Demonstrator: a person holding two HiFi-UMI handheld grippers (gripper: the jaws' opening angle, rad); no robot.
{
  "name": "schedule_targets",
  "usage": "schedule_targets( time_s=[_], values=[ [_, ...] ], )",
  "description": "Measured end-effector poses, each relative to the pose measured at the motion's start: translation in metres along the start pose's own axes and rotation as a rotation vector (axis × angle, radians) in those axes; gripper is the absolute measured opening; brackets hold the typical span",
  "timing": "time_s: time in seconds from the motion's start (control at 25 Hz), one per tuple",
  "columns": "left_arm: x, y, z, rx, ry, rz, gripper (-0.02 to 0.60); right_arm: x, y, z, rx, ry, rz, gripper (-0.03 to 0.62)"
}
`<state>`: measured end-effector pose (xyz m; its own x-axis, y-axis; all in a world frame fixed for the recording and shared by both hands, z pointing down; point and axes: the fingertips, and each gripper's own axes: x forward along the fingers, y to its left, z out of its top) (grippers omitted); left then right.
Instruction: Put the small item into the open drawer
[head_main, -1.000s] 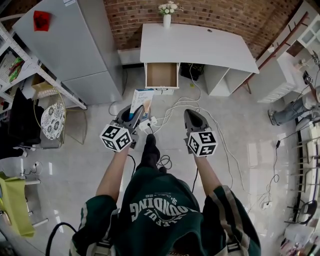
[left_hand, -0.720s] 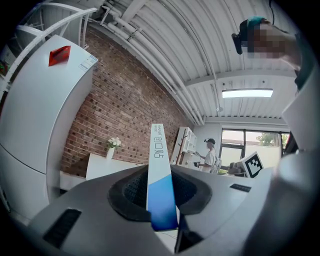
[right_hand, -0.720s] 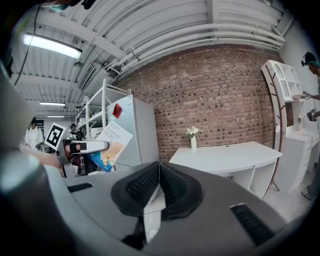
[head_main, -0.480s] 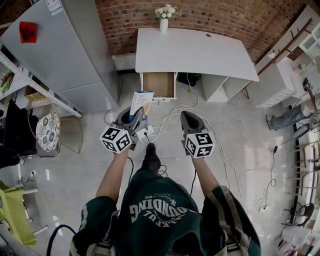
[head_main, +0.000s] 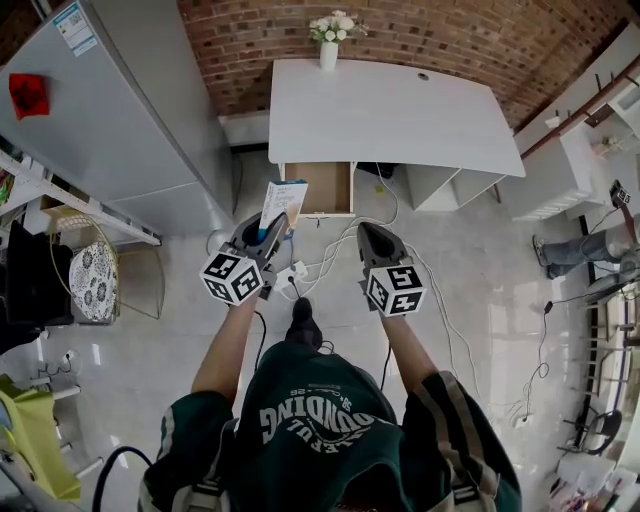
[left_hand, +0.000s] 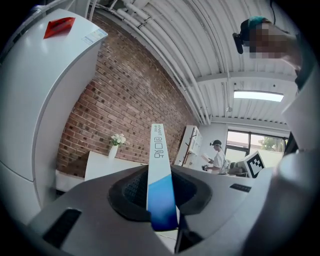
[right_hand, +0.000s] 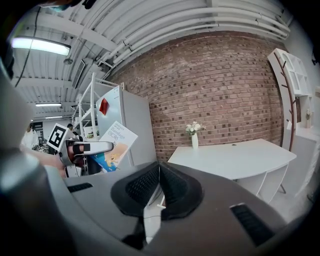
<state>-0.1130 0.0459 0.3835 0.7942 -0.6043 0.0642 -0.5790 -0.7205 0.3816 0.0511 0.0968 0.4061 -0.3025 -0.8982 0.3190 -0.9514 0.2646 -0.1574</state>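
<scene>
My left gripper (head_main: 268, 228) is shut on a flat white and blue box (head_main: 282, 203), held upright on its narrow edge between the jaws (left_hand: 159, 175). The same box (right_hand: 114, 144) shows at the left of the right gripper view. My right gripper (head_main: 372, 240) is shut with nothing between its pads (right_hand: 159, 186). The open drawer (head_main: 320, 186), brown inside, sticks out of the front left of the white desk (head_main: 390, 105), just beyond the box in the head view. Both grippers hang over the floor in front of the desk.
A vase of white flowers (head_main: 330, 42) stands at the desk's back edge by the brick wall. A grey cabinet (head_main: 110, 110) rises left of the desk. White cables and a power strip (head_main: 290, 272) lie on the floor under the grippers. Shelves (head_main: 585, 150) stand right.
Both grippers and the person have advanced toward the desk; the drawer now sits closer to the box. The grip on the box is unchanged.
</scene>
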Motion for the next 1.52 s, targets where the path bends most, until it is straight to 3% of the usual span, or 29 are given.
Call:
schedule_targets(
  time_s=[0.56, 1.0, 1.52],
  values=[
    [0.063, 0.058, 0.005, -0.030, 0.060, -0.061, 0.086, 0.073, -0.025, 0.016, 0.012, 0.034, -0.041, 0.025],
    [0.095, 0.074, 0.004, -0.045, 0.083, -0.098, 0.086, 0.097, -0.049, 0.023, 0.017, 0.043, -0.076, 0.025],
    [0.117, 0.090, 0.012, -0.040, 0.053, 0.000, 0.086, 0.146, -0.064, 0.037, -0.001, 0.041, 0.046, 0.025]
  ],
)
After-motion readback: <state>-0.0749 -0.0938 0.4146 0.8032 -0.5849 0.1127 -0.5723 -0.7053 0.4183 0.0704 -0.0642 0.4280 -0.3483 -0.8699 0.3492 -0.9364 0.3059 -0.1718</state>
